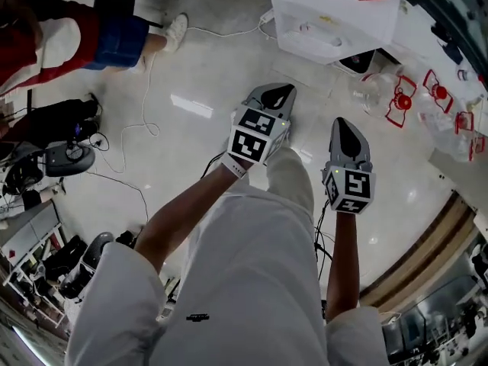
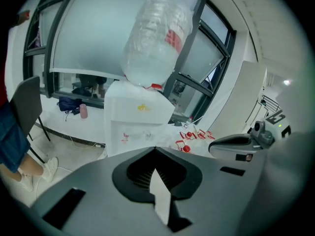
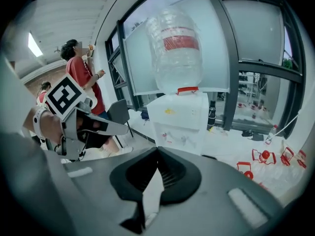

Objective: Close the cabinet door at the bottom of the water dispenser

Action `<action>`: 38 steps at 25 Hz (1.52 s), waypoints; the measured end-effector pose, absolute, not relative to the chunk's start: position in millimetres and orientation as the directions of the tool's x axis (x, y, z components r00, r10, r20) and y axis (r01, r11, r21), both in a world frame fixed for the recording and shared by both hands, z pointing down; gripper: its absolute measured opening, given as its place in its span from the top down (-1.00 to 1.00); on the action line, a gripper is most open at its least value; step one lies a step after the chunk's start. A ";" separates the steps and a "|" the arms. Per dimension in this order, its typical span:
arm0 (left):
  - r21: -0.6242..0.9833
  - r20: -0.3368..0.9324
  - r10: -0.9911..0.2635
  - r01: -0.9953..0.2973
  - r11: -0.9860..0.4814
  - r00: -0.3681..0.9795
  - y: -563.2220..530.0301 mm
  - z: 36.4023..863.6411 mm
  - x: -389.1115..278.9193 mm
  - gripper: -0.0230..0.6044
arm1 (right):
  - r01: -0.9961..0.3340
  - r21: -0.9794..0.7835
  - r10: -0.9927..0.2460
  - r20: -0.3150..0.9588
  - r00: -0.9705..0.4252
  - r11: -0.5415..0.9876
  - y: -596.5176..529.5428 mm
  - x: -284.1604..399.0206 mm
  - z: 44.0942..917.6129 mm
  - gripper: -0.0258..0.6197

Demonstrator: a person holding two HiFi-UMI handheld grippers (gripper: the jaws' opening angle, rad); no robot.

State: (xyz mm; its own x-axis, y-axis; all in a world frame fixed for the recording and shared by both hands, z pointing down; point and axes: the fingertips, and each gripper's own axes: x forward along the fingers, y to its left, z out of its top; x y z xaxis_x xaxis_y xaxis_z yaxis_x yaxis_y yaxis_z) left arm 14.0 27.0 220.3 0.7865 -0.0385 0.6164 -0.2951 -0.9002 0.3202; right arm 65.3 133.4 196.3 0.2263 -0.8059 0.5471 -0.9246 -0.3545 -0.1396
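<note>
Light trousers (image 1: 252, 280) fill the near view. The water dispenser (image 1: 335, 14) stands on the floor by the window wall, well ahead. Its bottom cabinet door is hidden behind the jaws, so it is possibly already closed. The left gripper (image 1: 278, 94) and right gripper (image 1: 347, 132) have their jaws pressed together with nothing in them, pointing toward it and apart from it. Red-handled empty bottles (image 1: 400, 101) lie to its right, with a cable (image 1: 145, 90) and a bystander (image 1: 91, 29) to its left. The path looks open.
</note>
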 end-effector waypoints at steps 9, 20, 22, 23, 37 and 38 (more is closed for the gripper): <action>0.285 0.522 -0.201 -0.392 -0.875 0.829 -4.6 137.5 -30.4 0.91 | -0.960 -0.109 -0.849 0.499 0.173 -0.260 114.1 47.8 146.0 0.89; 0.235 0.374 -0.300 -0.403 -0.884 0.878 -9.4 45.3 -79.3 0.91 | -0.986 -0.091 -0.914 0.394 0.091 -0.137 84.8 12.9 64.3 0.89; 0.227 0.343 -0.310 -0.399 -0.889 0.887 -10.0 27.3 -86.7 0.91 | -0.991 -0.074 -0.927 0.366 0.081 -0.116 81.4 9.0 45.6 0.89; 0.226 0.330 -0.316 -0.399 -0.888 0.889 -10.5 19.6 -91.0 0.91 | -0.992 -0.061 -0.933 0.350 0.079 -0.106 79.8 7.3 36.3 0.89; 0.209 0.287 -0.334 -0.399 -0.893 0.898 -2.6 -15.8 -122.2 0.91 | -0.999 0.044 -0.948 0.319 0.016 -0.002 76.6 -19.0 -3.3 0.93; 0.214 0.291 -0.330 -0.397 -0.892 0.898 -1.7 -14.6 -120.1 0.91 | -0.999 0.053 -0.947 0.321 0.012 0.005 77.1 -19.9 -3.8 0.93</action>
